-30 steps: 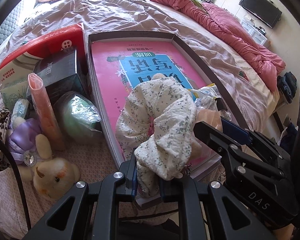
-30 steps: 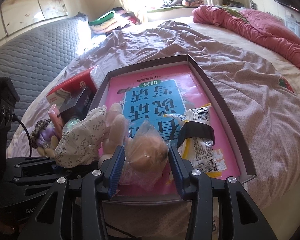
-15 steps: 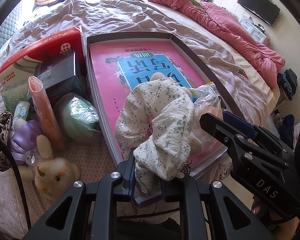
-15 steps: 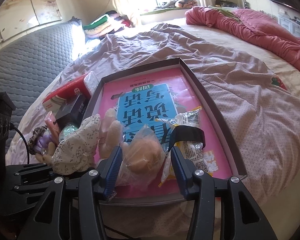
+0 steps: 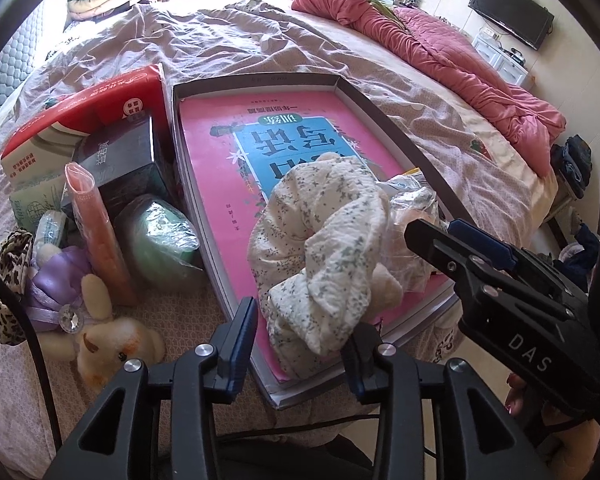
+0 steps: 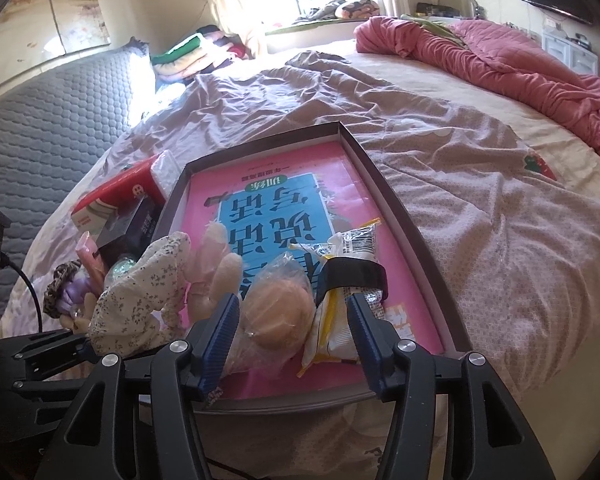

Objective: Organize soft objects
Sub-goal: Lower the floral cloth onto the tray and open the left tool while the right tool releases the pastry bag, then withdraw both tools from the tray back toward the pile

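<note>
Both grippers have spread wide, left gripper (image 5: 298, 338) releasing the floral cloth (image 5: 320, 256) at its 12 o'clock, right gripper (image 6: 294, 334) freeing the bagged bun (image 6: 274, 316) between its fingers.

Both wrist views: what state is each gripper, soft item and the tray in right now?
Left hand-held gripper: open, floral cloth between its fingers.
Right hand-held gripper: open, bagged bun between its fingers.
Floral cloth: crumpled, lying in the tray.
Bagged bun: wrapped in clear plastic, in the tray.
Tray: holds a pink book.
Plush toy: on the bed, outside the tray.
</note>
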`<state>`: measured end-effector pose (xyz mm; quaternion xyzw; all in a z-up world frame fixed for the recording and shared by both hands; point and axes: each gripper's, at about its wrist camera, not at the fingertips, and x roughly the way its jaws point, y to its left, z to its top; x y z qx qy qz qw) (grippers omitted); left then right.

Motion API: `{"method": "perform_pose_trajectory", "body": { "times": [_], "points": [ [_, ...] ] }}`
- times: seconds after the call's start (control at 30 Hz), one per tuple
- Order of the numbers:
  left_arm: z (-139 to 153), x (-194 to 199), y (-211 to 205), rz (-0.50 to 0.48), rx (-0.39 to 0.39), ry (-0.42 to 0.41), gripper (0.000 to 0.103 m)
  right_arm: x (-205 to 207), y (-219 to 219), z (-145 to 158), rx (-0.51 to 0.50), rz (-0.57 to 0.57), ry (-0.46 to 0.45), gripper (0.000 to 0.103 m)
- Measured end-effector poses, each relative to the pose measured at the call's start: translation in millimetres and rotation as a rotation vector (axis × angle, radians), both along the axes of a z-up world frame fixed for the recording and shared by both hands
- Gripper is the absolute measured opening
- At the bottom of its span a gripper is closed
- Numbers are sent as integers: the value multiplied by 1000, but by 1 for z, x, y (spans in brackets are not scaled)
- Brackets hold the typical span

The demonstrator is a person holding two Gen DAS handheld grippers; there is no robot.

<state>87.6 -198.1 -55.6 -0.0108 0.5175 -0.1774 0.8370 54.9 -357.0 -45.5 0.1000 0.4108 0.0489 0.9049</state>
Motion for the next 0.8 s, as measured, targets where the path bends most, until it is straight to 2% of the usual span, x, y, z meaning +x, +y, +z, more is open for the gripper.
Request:
{"method": "perform_pose_trajectory", "body": {
  "times": [0.23,0.4,0.6,0.8],
  "points": [
    [5,-4,2,-15,-28,-14,50,-2,-3,2,0,-14,-10,58],
    [6,-5,2,-19,-30,-18,52,-2,-4,2,-4,-21,-7,59],
    [11,-9,1,-36,-23,-46,68,-3,-7,6,-13,-38,-22,59],
    [18,-12,5,-30,-29,-62,68,-4,-7,10,-20,-46,-34,65]
  ]
}}
